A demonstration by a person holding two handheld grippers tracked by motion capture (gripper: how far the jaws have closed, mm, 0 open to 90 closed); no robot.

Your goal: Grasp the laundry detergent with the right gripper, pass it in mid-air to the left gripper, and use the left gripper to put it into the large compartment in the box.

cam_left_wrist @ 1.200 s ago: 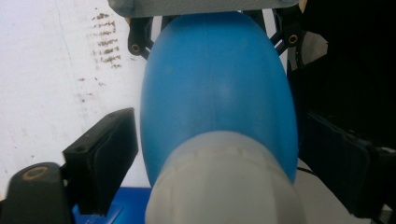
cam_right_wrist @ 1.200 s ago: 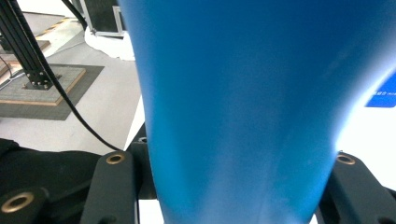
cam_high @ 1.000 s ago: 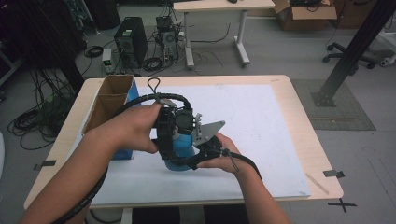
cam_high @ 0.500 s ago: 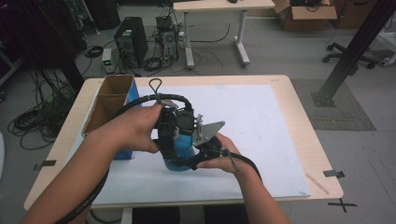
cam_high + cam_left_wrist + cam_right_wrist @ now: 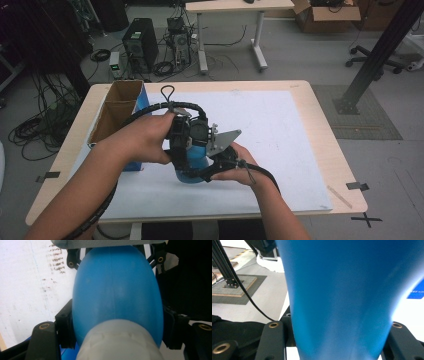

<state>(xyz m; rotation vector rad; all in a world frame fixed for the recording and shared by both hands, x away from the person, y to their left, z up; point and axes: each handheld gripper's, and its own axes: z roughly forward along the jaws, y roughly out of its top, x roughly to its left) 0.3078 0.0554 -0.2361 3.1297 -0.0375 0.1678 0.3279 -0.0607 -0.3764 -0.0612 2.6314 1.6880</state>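
A blue bottle with a white cap stands on the white sheet near the table's front, gripped from both sides. My left gripper reaches it from the left. Its jaws have just been closing, and its pads now press on the bottle's shoulder just past the cap. My right gripper, topped by a grey plate, comes in from the right and is shut on the bottle's lower body.
An open cardboard box with a blue side stands at the table's left edge, close to my left forearm. The sheet stretches bare to the right and back. Beyond the table, a computer tower and cables lie on the floor.
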